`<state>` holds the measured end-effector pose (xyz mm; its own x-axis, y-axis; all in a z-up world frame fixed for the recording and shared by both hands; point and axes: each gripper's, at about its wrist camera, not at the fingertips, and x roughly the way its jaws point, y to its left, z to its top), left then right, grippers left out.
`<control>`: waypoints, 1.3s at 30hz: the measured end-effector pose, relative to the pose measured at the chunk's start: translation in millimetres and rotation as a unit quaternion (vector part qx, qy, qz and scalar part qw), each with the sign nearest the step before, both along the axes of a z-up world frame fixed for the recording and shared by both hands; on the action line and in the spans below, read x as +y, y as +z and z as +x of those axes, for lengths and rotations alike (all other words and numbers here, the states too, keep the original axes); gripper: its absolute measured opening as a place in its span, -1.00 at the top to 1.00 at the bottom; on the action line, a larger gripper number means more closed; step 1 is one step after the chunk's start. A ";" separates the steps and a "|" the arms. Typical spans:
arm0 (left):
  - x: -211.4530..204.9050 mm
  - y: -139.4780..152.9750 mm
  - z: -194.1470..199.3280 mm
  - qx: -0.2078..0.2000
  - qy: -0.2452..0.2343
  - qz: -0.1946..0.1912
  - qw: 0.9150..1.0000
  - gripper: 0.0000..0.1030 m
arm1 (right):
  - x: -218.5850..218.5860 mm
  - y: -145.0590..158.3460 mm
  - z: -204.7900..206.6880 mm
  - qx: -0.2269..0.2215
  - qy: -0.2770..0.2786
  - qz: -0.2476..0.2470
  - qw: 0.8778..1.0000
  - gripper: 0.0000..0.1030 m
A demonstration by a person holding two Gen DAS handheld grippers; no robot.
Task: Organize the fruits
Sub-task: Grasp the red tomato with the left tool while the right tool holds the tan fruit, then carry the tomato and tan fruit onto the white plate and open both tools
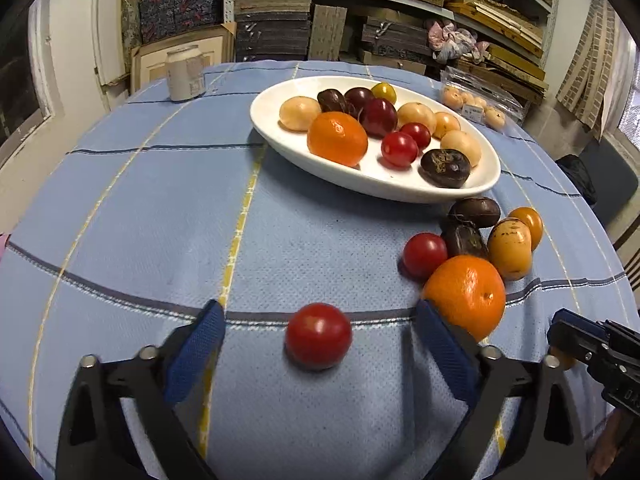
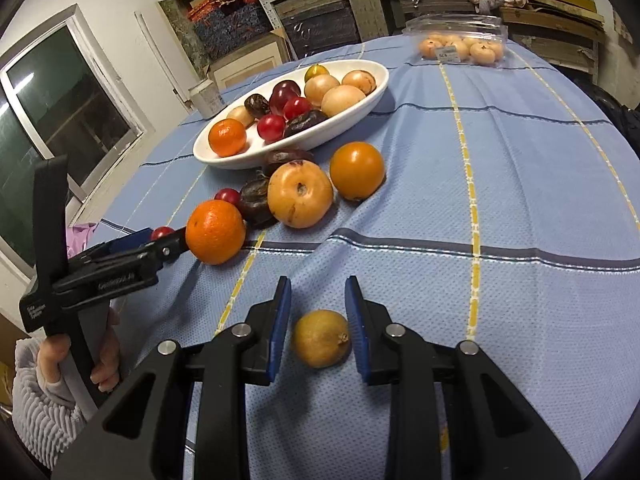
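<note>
Crowding left gripper (image 1: pixel 318 344): orange (image 1: pixel 466 296) | beyond: plate (image 1: pixel 280 132)

Between my left gripper's (image 1: pixel 318 334) wide-spread jaws a tomato (image 1: pixel 319 336) lies on the tablecloth (image 1: pixel 160 208), touching neither pad, with an orange (image 1: pixel 466 296) just beside my right-hand pad. Behind that orange a cluster of loose fruit (image 1: pixel 480 236) sits before the plate (image 1: pixel 276 128), which holds more fruit. My right gripper (image 2: pixel 318 330) brackets a small fruit (image 2: pixel 321 338), and a fruit packet (image 2: pixel 460 48) lies far behind.
</note>
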<state>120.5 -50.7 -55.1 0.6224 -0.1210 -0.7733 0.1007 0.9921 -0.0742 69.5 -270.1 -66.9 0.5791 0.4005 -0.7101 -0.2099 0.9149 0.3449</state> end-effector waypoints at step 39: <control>-8.2 0.8 -24.7 -0.012 -0.047 0.009 0.999 0.44 | 17.0 1.1 -18.1 -0.004 0.037 -0.096 0.995 0.46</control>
<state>95.8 -58.9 -54.2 0.6271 -0.1667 -0.7609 0.1955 0.9792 -0.0534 51.3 -253.1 -65.7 0.5582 0.3004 -0.7734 -0.2815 0.9454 0.1640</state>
